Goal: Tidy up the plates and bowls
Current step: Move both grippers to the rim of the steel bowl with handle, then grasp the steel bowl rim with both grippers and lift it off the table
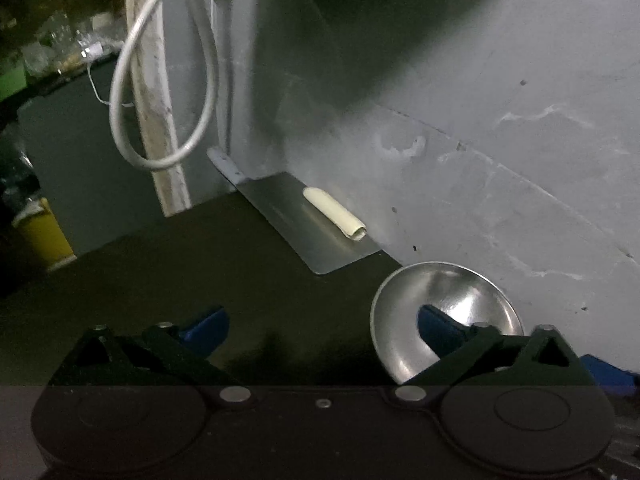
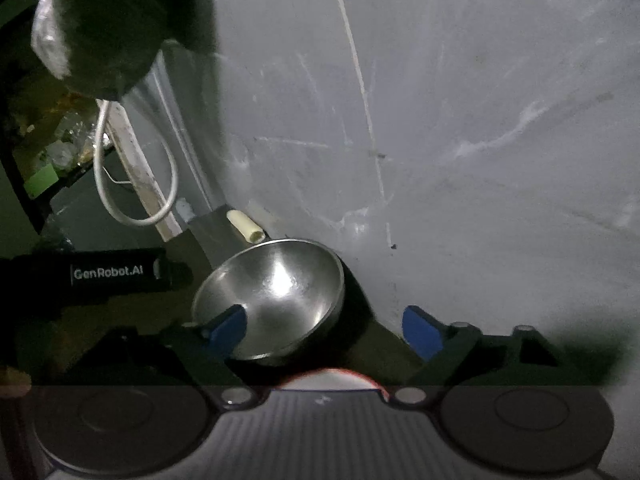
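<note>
A shiny steel bowl (image 1: 448, 308) sits on the dark counter against the grey wall; it also shows in the right wrist view (image 2: 276, 300). My left gripper (image 1: 320, 330) is open and empty, its right blue fingertip (image 1: 438, 324) in front of the bowl's inside. My right gripper (image 2: 324, 330) is open and empty, its left blue fingertip (image 2: 226, 326) over the bowl's near left rim. The edge of a white, red-rimmed round thing (image 2: 328, 380) shows just below the right gripper.
A flat steel sheet (image 1: 308, 224) with a cream tube (image 1: 334, 212) lies by the wall corner. A white cable (image 1: 160, 80) loops down a post. A yellow container (image 1: 44, 236) stands far left. The left gripper's black body (image 2: 116, 272) sits left of the bowl.
</note>
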A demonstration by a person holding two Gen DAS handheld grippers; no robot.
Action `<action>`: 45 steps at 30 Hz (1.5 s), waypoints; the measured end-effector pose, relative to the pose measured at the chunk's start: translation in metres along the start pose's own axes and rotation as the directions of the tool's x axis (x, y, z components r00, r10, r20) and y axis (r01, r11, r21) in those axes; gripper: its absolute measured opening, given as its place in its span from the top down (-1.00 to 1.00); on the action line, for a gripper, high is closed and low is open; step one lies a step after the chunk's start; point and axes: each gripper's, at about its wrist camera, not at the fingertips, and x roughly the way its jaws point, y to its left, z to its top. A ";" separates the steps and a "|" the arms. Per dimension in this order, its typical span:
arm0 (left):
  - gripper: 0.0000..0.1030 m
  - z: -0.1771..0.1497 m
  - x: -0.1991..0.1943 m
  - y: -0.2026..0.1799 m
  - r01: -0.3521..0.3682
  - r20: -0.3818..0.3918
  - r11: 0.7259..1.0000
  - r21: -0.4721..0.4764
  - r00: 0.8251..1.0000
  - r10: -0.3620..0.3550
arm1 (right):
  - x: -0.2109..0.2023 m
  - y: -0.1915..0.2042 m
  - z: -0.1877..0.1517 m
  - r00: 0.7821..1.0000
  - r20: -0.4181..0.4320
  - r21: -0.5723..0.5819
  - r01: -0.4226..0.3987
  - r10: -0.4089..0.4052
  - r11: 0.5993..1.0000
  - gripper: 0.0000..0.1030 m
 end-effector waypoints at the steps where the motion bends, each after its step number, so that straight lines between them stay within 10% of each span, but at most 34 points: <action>1: -0.79 0.000 0.005 0.000 0.009 -0.006 1.000 -0.003 1.000 -0.009 | 0.007 0.000 0.001 1.000 -0.007 0.000 0.003 -0.003 1.000 -0.60; 10: -0.12 -0.009 0.034 -0.002 0.111 -0.105 0.992 -0.065 0.987 -0.118 | 0.032 0.004 -0.004 0.998 -0.060 -0.036 0.007 -0.009 0.999 -0.33; 15: 0.33 -0.012 0.040 -0.009 0.155 -0.138 0.986 -0.063 0.977 -0.163 | 0.035 0.003 -0.006 0.998 -0.066 -0.029 -0.015 0.013 0.999 0.28; 20: 0.71 -0.014 0.037 -0.010 0.135 -0.121 0.987 -0.085 0.982 -0.144 | 0.035 0.004 -0.006 0.999 -0.053 -0.024 -0.006 0.005 1.000 0.47; 36: 0.78 -0.011 -0.096 -0.006 0.146 0.111 0.985 -0.088 0.984 -0.136 | -0.076 0.022 0.016 0.976 0.163 -0.120 -0.129 0.148 0.984 0.61; 45: 0.74 -0.052 -0.187 -0.003 0.210 0.085 0.977 -0.045 0.975 -0.206 | -0.161 0.010 -0.001 0.956 0.074 -0.218 -0.263 0.285 0.940 0.61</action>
